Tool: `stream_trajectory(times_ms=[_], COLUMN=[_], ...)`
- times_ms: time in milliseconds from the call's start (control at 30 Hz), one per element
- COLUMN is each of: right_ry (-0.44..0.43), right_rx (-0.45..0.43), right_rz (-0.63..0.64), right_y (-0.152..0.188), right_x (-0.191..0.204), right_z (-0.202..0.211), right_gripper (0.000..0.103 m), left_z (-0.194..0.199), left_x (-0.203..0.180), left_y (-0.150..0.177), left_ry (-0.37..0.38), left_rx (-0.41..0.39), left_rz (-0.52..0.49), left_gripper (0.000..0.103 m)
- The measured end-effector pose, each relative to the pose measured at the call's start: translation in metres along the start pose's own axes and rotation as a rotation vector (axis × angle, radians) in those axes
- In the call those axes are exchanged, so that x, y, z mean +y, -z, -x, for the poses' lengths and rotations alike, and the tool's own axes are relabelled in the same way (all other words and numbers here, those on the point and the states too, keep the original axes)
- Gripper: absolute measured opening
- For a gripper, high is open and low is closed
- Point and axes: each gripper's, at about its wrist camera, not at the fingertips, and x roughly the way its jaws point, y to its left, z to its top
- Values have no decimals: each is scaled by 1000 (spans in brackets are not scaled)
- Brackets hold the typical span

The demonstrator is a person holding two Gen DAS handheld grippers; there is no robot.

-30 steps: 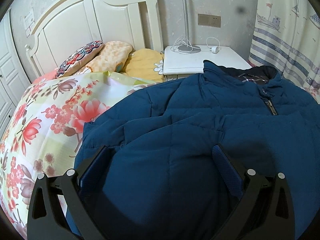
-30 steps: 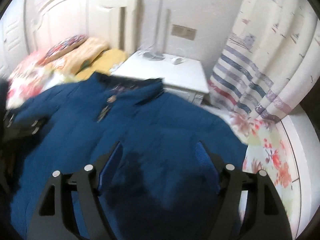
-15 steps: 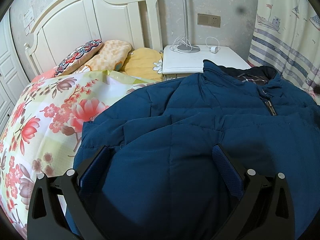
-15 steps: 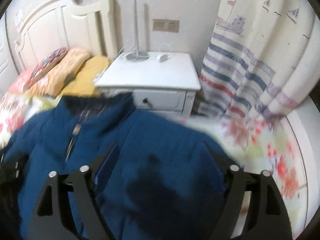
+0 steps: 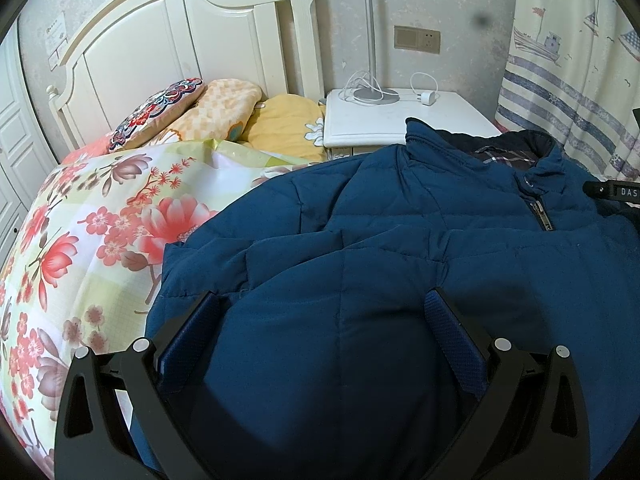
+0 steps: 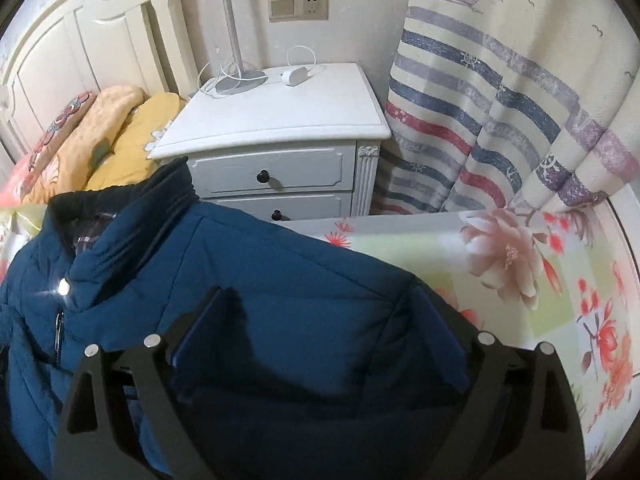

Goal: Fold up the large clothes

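Bedroom setting: a bed [image 5: 80, 248] with a floral quilt carries the work; a white nightstand [image 6: 280, 120] stands at 12 o'clock beyond it, a striped curtain [image 6: 500, 100] at 2 o'clock in the right wrist view.

Item under task: a blue padded jacket [image 5: 400, 240], spread front-up across the quilt, collar toward the nightstand, zipper [image 5: 541, 216] closed as far as can be seen. One sleeve appears already laid in over the chest on the left side; this is a judgement from the creases.

Step in hand: judged early, at the sleeve and side fold stage. The body is not yet folded in half.

Left claw [image 5: 320, 312]: jaws spread wide, poised over the lower left part of the jacket, gripping nothing. Whether the fingertips touch the cloth cannot be told.

Right claw [image 6: 316, 312]: jaws likewise wide apart, over the shoulder at the jacket's right edge, near the bare quilt at 3 o'clock. It holds nothing.

Next move, as judged: the right claw needs to close on the shoulder or sleeve edge and carry it inward toward 9 o'clock, while the left claw steadies the opposite side. The padding is thick and springy; a shallow pinch may slip.
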Motion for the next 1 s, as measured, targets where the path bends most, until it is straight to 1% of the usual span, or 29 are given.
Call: stream_trajectory(times_ms=[67, 100, 133, 167, 233, 267, 300, 367, 433, 467, 500, 533, 567, 667, 767, 867, 933, 1000], right_ry=[-8, 44, 98, 112, 86, 70, 43, 1, -6, 11, 29, 31, 14, -47, -53, -82, -80, -71], right_rx=[26, 25, -18, -83, -186, -210, -221, -191, -164, -138, -134, -146, -152, -121, -116, -104, -104, -107], right_rz=[23, 37, 41, 41, 58, 77, 116, 212, 267, 299, 309, 294, 252, 202, 201, 179, 180, 187], right_y=[0, 2, 6, 12, 30, 40, 54, 87, 109, 121, 127, 132, 132, 131, 130, 127, 128, 129], right_x=[0, 1, 2, 4, 14, 20, 31, 56, 71, 79, 82, 83, 77, 67, 64, 59, 60, 63], right_z=[3, 13, 31, 55, 95, 108, 121, 132, 129, 120, 114, 107, 99, 93, 90, 87, 88, 90], right_gripper=[95, 94, 94, 94, 94, 94, 94, 94, 94, 94, 95, 99, 100, 100, 101, 101, 101, 101], left_z=[0, 0, -1, -1, -1, -2, -2, -2, -2, -1, -2, -2, -1, -1, -2, -2, -2, -2], left_x=[0, 1, 2, 1, 1, 1, 1, 1, 1, 1, 1, 1, 1, 1, 1, 3, 5, 4], left_y=[-1, -1, 0, 0, 0, 0, 0, 0, 0, -1, 0, -1, -1, 0, 0, -1, -1, -2], left_ry=[5, 9, 11, 12, 10, 9, 9, 11, 10, 10, 11, 11, 10, 9, 10, 22, 31, 22], left_rx=[-1, -2, -2, -2, 0, 0, 1, 0, -1, 0, -1, -1, -1, -1, -1, -2, -4, 5], left_rz=[3, 6, 8, 9, 7, 7, 7, 8, 8, 7, 7, 8, 8, 7, 7, 24, 44, 39], left_gripper=[99, 99, 99, 99, 99, 99, 99, 99, 99, 99, 99, 99, 99, 99, 99, 99, 99, 99])
